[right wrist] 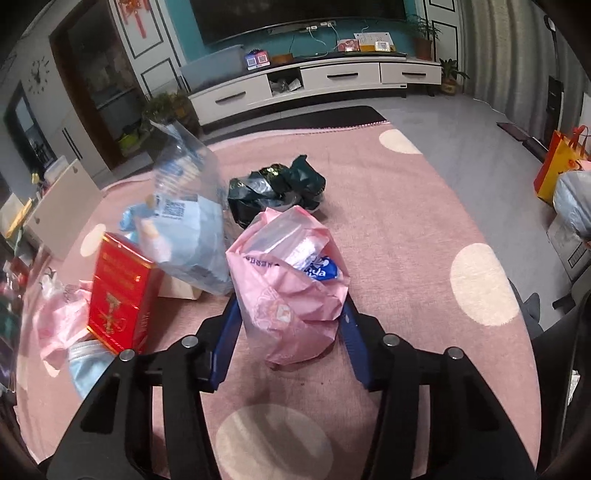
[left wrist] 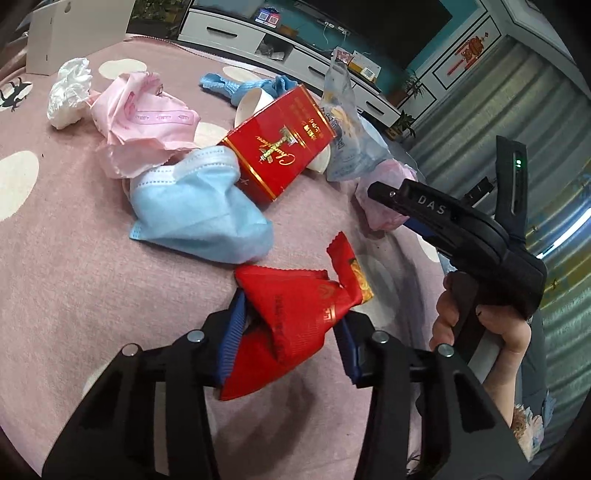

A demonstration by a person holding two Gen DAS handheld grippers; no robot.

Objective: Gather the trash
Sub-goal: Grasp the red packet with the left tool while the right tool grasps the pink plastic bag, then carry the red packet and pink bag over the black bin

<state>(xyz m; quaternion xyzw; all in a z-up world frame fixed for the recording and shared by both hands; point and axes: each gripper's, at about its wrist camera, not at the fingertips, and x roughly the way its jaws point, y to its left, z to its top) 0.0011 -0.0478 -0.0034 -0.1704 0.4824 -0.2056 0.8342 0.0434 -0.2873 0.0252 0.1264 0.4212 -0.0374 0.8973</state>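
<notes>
Fig.: two-handed pickup of litter from a pink spotted rug point(right wrist: 406, 206). Nearest in the L wrist view, the left gripper point(left wrist: 286, 345) is seen closed on a crumpled red wrapper point(left wrist: 295, 314), blue pads pressed to both its sides; the wrapper is pinched at its bulk, prob. so that it lifts in one piece. In the R wrist view the right gripper point(right wrist: 290, 332) is closed round a pink plastic bag point(right wrist: 288, 280) stuffed w/ clear film and a blue-printed pack; both pads touch the bag's flanks, which are squeezed in. The bag is judged to be taken low on its body so that the contents stay inside. Beyond, toward the rug's middle, the rest lies loose where it was dropped: 1 blue face mask point(left wrist: 199, 210), 1 red carton point(left wrist: 277, 147) leaning on a white paper cup point(left wrist: 255, 101), 1 clear printed bag point(right wrist: 192, 218) standing against the cup, 1 pink crumpled sheet point(left wrist: 144, 122), 1 white wad point(left wrist: 70, 94) near the far edge, 1 blue netting piece point(left wrist: 236, 85), 1 dark green bag point(right wrist: 277, 192). Count: 2 items gripped, 8 left on the rug, as far as can be seen. A white box point(left wrist: 74, 33) sits at the rug's far corner, purpose unclear.
</notes>
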